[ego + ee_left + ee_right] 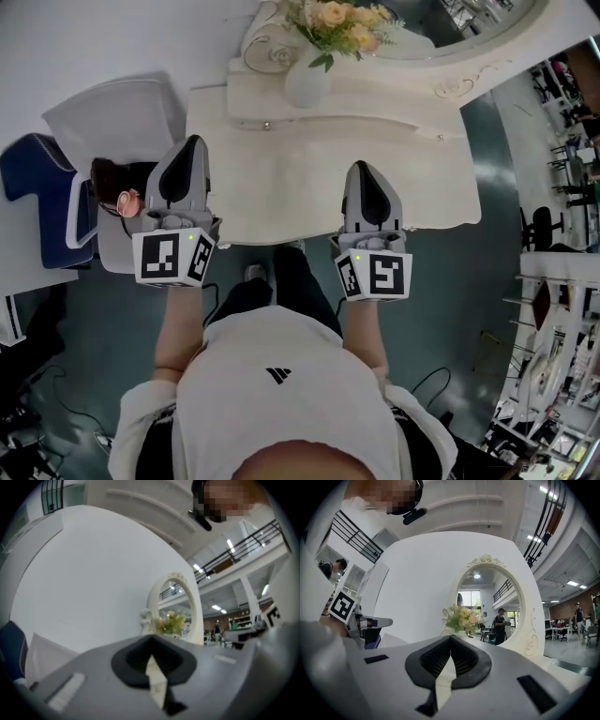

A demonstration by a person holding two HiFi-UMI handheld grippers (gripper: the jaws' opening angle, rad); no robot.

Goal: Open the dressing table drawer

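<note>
The white dressing table (300, 192) stands in front of me, with an oval mirror (487, 604) and a round white vase (307, 84) of flowers (461, 618) at its back. A small knob (266, 124) shows on the raised rear shelf. The front under the tabletop is hidden from above. My left gripper (194, 141) (151, 639) hovers over the table's left front corner, shut and empty. My right gripper (360, 166) (451, 638) is held over the front edge, right of centre. It is also shut with nothing between its jaws. Both point level toward the mirror.
A white chair (117, 117) and a blue chair (33, 173) stand left of the table, and a person's head (114, 187) shows beside my left gripper. Cables (56, 412) lie on the dark floor. Racks and office chairs (553, 234) fill the right side.
</note>
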